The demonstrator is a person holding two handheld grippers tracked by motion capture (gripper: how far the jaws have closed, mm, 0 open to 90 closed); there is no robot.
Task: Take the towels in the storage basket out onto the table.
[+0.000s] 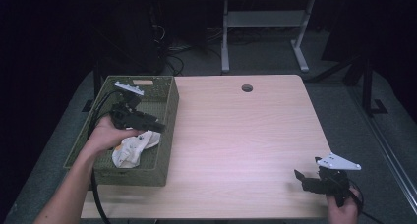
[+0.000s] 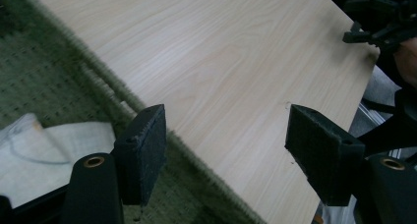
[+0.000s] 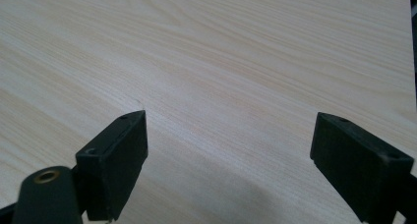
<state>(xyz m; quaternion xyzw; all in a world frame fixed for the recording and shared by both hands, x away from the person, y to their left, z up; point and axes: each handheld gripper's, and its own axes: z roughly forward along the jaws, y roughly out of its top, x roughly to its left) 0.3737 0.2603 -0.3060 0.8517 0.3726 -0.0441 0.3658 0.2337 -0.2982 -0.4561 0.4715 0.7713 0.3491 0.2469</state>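
Here the left gripper (image 1: pixel 147 124), fingers released, points across the basket (image 1: pixel 167 135) wall; right gripper (image 1: pixel 301 179) likewise released.

Lab: bare workbench (image 1: pixel 246 135), floor cables (image 1: pixel 172 52)

Overhead table (image 1: pixel 246 135); two close jaw-level views
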